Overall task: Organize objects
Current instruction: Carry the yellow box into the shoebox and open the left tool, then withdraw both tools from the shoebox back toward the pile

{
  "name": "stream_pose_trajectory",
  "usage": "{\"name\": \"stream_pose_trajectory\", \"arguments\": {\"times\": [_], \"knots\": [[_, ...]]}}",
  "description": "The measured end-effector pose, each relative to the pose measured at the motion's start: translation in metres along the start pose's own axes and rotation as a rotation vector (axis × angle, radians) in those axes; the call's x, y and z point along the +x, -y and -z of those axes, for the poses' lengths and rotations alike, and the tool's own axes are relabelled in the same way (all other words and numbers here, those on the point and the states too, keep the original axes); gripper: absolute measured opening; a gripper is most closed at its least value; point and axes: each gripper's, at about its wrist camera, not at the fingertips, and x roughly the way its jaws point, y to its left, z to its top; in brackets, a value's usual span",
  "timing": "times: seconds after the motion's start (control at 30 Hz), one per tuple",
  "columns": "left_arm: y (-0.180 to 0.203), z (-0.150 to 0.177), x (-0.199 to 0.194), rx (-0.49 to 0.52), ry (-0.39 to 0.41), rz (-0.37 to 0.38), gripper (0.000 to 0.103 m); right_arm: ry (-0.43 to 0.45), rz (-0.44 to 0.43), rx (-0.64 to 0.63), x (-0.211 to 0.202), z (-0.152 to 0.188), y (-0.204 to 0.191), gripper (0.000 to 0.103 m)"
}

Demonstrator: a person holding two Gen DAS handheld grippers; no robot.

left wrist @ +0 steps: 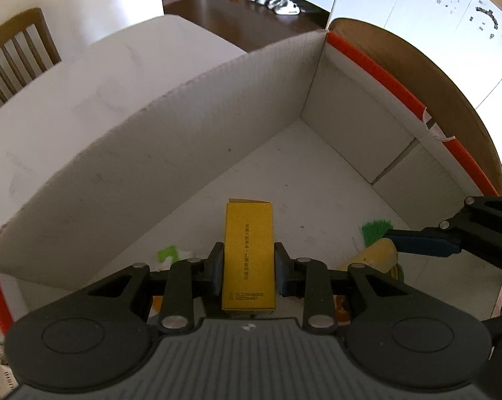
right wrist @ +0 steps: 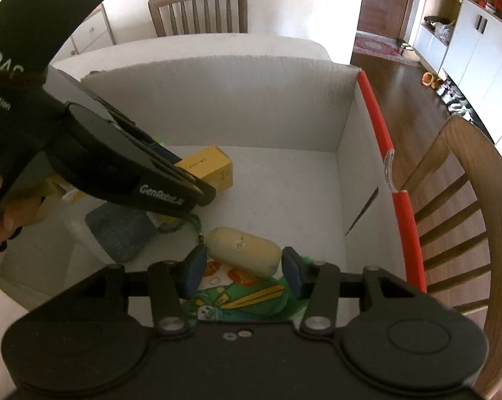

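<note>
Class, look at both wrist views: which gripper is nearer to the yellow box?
Left. The left gripper is clamped on the yellow box; the right gripper sits apart, around the pale yellow oblong piece.

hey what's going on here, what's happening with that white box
A person is sorting small items in a white cardboard box with a handheld gripper in each hand. The left gripper is shut on a yellow carton, holding it over the box floor. The right gripper is open, its fingers either side of a pale yellow oblong object that lies on a green printed pouch. A blue-grey cloth also lies inside.
</note>
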Motion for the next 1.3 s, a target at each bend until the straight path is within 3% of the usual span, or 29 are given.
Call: {"name": "stream_pose_trajectory", "arguments": {"times": [0.37, 0.87, 1.3], "knots": [[-0.002, 0.003, 0.005, 0.006, -0.022, -0.005, 0.030, -0.001, -0.010, 0.015, 0.000, 0.002, 0.004, 0.048], [-0.005, 0.029, -0.073, -0.038, 0.176, 0.009, 0.030, 0.119, -0.057, 0.024, -0.056, 0.006, 0.005, 0.058], [-0.011, 0.082, -0.145, -0.104, 0.343, 0.001, 0.030, 0.217, -0.111, 0.008, -0.098, 0.000, -0.012, 0.061]]}}
